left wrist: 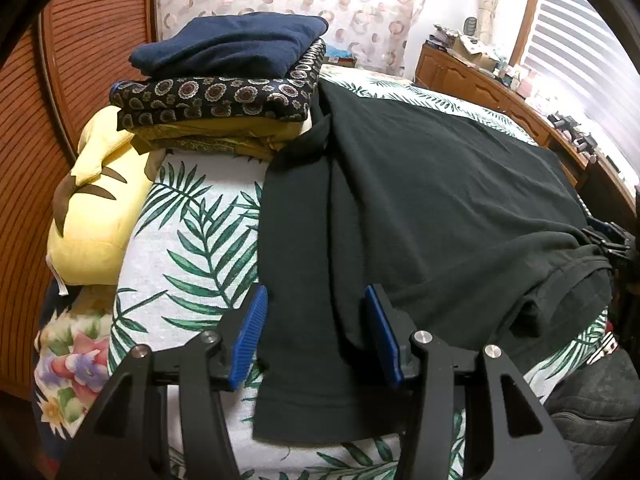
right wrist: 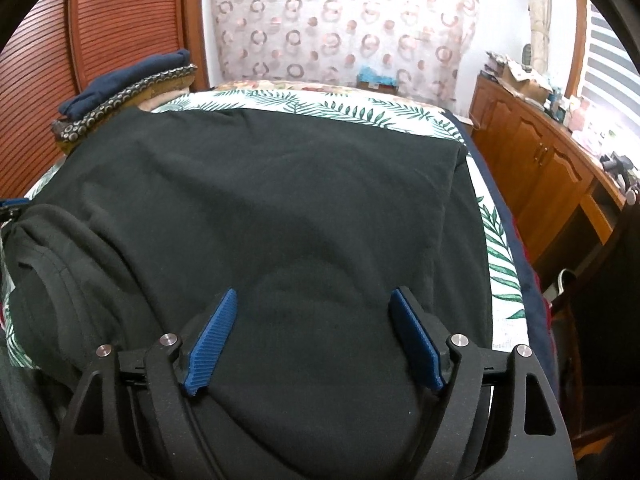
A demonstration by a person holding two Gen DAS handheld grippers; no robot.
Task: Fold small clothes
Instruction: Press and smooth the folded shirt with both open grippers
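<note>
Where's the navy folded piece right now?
The navy folded garment tops the stack at the bed's far left in the left wrist view, on the floral-print piece, beside the black shirt.

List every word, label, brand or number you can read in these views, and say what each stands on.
None can be read.
Small white tag on the yellow plush cushion: nothing legible.
Boxes and clutter on the brown wooden sideboard: too small and blurred.
Dark green spread shirt: no print shows.

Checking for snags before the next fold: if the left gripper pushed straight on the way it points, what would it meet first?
Most likely the dark shirt: its folded-over sleeve already lies between the left gripper's open jaws, untouched by the pads. Depth is unclear, but nothing else lies closer.
</note>
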